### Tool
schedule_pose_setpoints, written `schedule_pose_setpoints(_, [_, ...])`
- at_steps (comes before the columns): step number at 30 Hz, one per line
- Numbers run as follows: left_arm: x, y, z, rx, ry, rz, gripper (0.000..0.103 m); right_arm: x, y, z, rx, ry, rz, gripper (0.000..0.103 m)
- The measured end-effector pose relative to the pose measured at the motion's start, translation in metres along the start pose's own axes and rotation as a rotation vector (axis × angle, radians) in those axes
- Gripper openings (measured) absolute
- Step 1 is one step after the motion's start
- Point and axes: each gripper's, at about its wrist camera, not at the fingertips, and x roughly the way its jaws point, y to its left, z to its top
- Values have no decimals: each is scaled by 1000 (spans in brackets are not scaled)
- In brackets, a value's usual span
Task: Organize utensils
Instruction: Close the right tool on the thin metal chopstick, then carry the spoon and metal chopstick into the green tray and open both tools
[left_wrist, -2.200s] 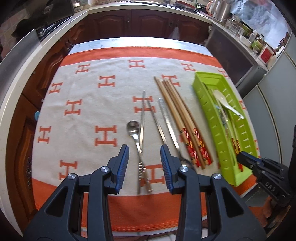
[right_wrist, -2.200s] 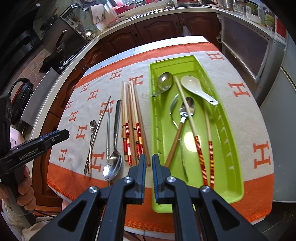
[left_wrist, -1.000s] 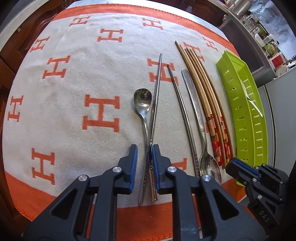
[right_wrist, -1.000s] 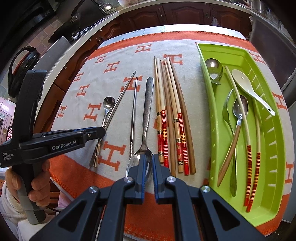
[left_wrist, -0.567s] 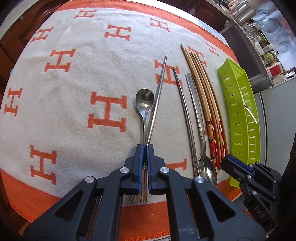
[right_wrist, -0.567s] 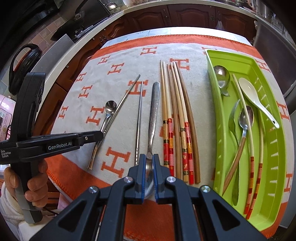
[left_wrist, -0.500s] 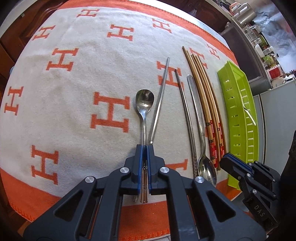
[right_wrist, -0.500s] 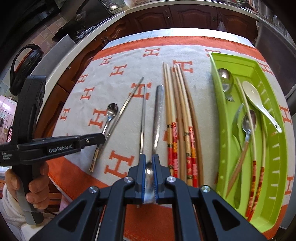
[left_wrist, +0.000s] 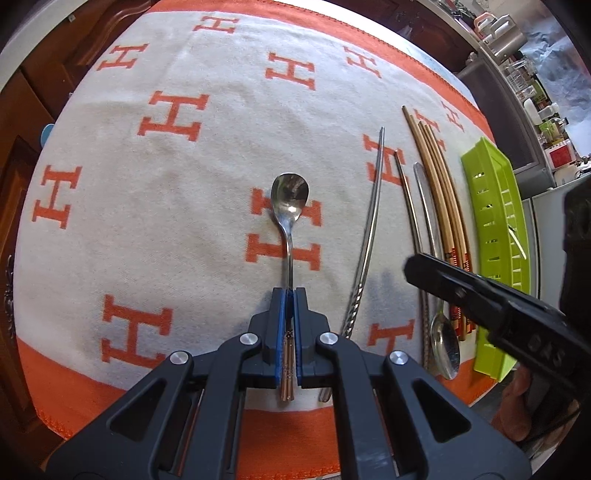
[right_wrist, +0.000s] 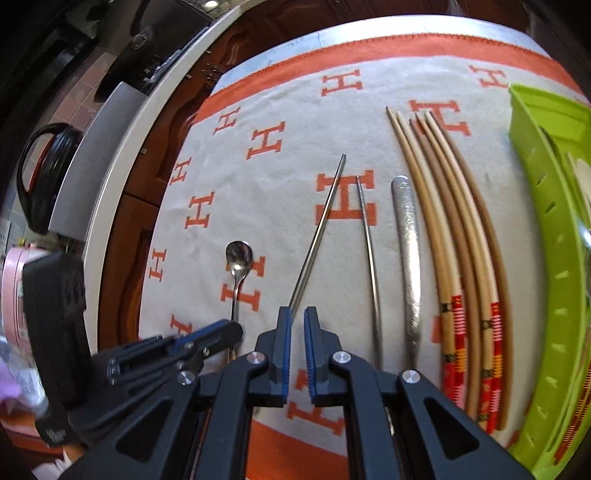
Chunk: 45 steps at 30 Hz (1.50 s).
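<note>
My left gripper (left_wrist: 290, 299) is shut on the handle of a small steel spoon (left_wrist: 290, 194), whose bowl points away over the orange-and-cream cloth (left_wrist: 184, 221). I cannot tell whether the spoon is lifted. My right gripper (right_wrist: 298, 317) is shut with nothing between its pads, above the near end of a slanted metal chopstick (right_wrist: 317, 236). A second metal chopstick (right_wrist: 369, 251), a large steel spoon (right_wrist: 408, 240) and several wooden chopsticks (right_wrist: 454, 229) lie to its right. The green tray (right_wrist: 546, 206) at the far right holds utensils that are mostly cut off.
The cloth's near orange border (left_wrist: 280, 428) marks the table edge. Dark wooden cabinets (left_wrist: 22, 110) and a pale counter (right_wrist: 122, 140) run along the left. A black looped handle (right_wrist: 40, 177) sits beyond the counter. A hand (left_wrist: 517, 406) holds the right gripper's grip.
The left gripper has carried the small spoon leftward, away from the slanted metal chopstick. The right gripper has let go of the large spoon and moved left, over the chopstick's near end.
</note>
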Motion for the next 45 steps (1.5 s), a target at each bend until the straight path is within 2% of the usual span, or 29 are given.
schedule_pose_setpoints(7, [0,-1,-2,33,-15,5,3,19,12,9,1,18,-76,7])
schedule_pose_setpoints(8, [0,-2,-2,38,-17,5,3,22,15,10,0,24,-84,10])
schedule_pose_setpoints(9, [0,-2,-3,41,-18,3,3,24,17,11,-3,25,-98,18])
schedule_pose_setpoints(11, [0,0,-3,43,-16,-5,3,27,22,12,-14,16,-130,24])
schedule_pose_setpoints(18, [1,0,-3,46,-19,-9,3,34,40,11,-111,-5,-269,24])
schedule_pose_setpoints(19, [0,0,-4,48,-20,-7,3,35,43,11,-132,-9,-293,22])
schedule_pose_setpoints(20, [0,0,-4,48,-20,-5,3,36,43,9,-144,-17,-323,12])
schedule_pose_setpoints(21, [0,-1,-4,48,-20,-2,3,35,42,9,-145,-24,-327,10])
schedule_pose_setpoints(24, [0,-3,-5,50,-19,6,3,30,32,9,-112,-25,-285,5])
schedule_pose_setpoints(29, [1,-9,-5,54,-16,39,3,11,12,1,-55,-33,-169,5])
schedule_pose_setpoints(33, [1,-14,-10,39,-20,30,2,-12,0,-9,-35,-64,-129,5])
schedule_pose_setpoints(41, [-21,-41,-17,56,-54,-17,2,-67,-32,-35,21,-138,-79,5])
schedule_pose_setpoints(45, [-35,-78,-18,108,-62,-69,2,-96,-50,-42,41,-177,-101,5])
